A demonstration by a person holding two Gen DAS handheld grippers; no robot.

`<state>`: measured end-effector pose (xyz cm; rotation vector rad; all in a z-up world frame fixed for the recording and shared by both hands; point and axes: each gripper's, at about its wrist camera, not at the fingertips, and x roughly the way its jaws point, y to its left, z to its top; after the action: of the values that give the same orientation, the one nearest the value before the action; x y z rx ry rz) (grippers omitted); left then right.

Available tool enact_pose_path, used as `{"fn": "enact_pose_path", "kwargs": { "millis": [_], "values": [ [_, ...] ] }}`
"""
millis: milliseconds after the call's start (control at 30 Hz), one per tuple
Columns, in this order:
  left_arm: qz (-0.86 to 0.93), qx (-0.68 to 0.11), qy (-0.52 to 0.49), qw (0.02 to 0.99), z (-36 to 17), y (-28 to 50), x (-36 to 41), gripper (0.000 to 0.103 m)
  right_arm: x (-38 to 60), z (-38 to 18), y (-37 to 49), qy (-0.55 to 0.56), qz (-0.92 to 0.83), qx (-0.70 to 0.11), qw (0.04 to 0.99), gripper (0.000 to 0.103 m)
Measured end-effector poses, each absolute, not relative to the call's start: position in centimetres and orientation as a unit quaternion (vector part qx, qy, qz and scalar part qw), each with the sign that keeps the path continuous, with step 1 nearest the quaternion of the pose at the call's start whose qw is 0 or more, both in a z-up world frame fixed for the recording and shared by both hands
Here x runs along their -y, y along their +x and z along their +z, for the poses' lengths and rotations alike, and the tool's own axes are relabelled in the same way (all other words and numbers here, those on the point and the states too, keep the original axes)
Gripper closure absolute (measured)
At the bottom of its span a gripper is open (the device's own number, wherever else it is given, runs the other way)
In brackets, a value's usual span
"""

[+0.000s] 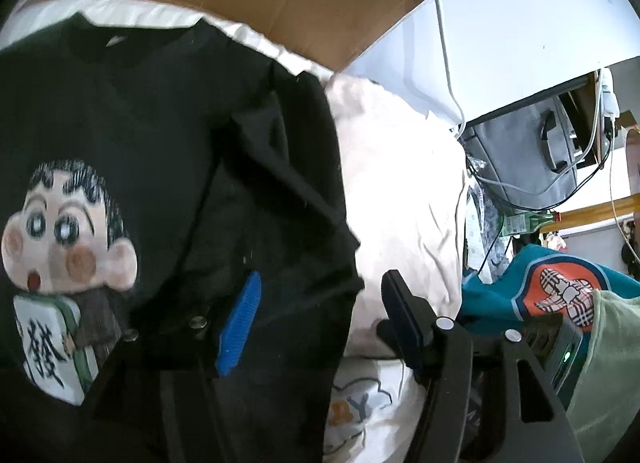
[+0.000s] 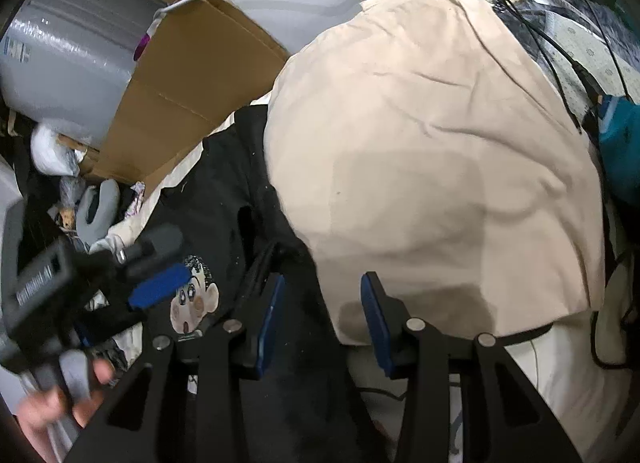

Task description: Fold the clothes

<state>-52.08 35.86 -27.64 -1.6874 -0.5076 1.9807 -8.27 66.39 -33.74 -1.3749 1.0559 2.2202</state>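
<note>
Black T-shirt [image 1: 168, 135] lies spread beside cream pillow [image 2: 432, 151]. My left tongs [image 1: 316, 315] apart above its sleeve, gripping nothing. My right tongs [image 2: 324, 323] apart, empty, over shirt edge.

A bed covered with a white sheet [image 1: 372, 415] that has a pale cartoon print carries everything. A black T-shirt [image 1: 168, 135] with a cartoon boy's face lies spread on it at the left. Just to its right sits a cream pillow [image 2: 432, 167], overlapping the shirt's edge. Further right, teal clothing [image 1: 492, 299] lies bunched beside the pillow.
</note>
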Motion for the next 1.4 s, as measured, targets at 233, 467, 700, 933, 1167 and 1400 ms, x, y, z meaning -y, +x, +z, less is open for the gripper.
{"fn": "enact_pose_path", "kwargs": {
  "millis": [233,467,700,933,1167,1400],
  "values": [
    [0.71,0.144,-0.642,0.252,-29.6,-54.3,-38.2,0.04,-64.4,-34.7,-10.3,-0.51,0.788,-0.308,0.156,0.064],
    [0.702,0.155,-0.651,0.244,-30.4,-56.4,-38.8,0.04,-63.9,-35.4,-11.2,-0.506,0.797,-0.285,0.164,0.064],
    [0.689,0.162,-0.672,0.216,-31.7,-59.0,-39.1,0.04,-63.3,-35.7,-11.9,-0.505,0.811,-0.244,0.167,0.064],
    [0.676,0.15,-0.692,0.203,-32.3,-60.6,-39.2,0.069,-62.9,-35.9,-11.8,-0.503,0.819,-0.222,0.166,0.065],
    [0.657,0.126,-0.709,0.222,-32.0,-61.7,-37.9,0.099,-63.4,-36.1,-11.4,-0.5,0.818,-0.23,0.169,0.076],
    [0.654,0.076,-0.713,0.242,-31.0,-63.5,-35.5,0.099,-63.7,-36.1,-11.2,-0.498,0.816,-0.236,0.172,0.08]
  ]
}}
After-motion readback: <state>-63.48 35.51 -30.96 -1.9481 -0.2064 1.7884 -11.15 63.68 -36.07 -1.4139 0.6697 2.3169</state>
